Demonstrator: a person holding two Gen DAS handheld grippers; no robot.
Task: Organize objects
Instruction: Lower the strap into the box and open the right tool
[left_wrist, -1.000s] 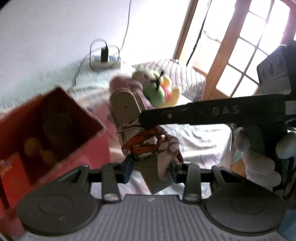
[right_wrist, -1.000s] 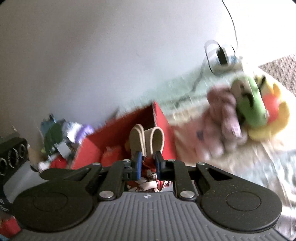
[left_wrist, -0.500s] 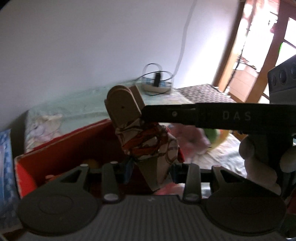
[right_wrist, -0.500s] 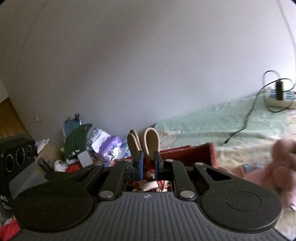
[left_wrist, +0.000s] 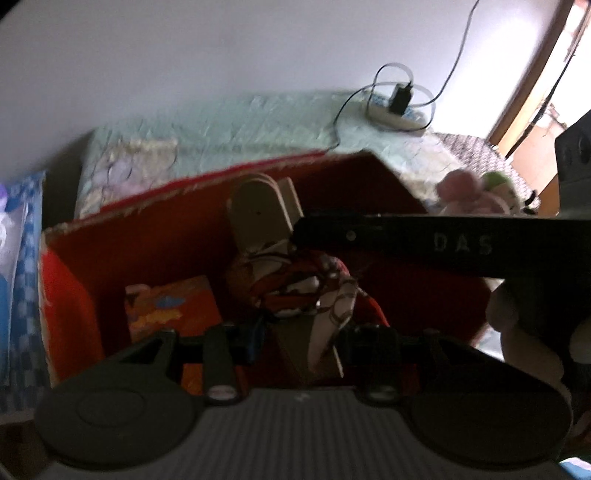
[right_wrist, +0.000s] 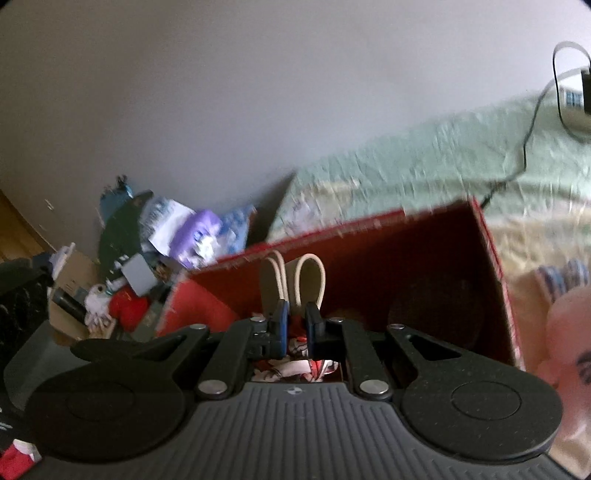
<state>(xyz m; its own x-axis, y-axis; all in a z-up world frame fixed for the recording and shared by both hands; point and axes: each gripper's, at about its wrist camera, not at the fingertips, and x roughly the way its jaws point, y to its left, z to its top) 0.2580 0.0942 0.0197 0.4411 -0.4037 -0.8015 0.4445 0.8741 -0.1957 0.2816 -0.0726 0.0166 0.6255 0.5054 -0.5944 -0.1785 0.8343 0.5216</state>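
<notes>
Sandals (left_wrist: 273, 258), a beige pair bundled in patterned cloth, hang over the open red box (left_wrist: 155, 236). Left gripper (left_wrist: 295, 339) clamps their lower end; right gripper (right_wrist: 295, 328) pinches the cloth. Releasing both together, low inside, should prevent tipping.

A red box (left_wrist: 177, 236) with a darker red inside is seen mid-frame. Beige sandals (left_wrist: 258, 218) are wrapped in white cloth (left_wrist: 295, 280) patterned with red and orange loops. An orange packet (left_wrist: 166, 306) with yellow and blue print is seen at lower left. Pale green bedding (right_wrist: 424, 162) is shown at right, a grey-white wall (right_wrist: 221, 92) above.
</notes>
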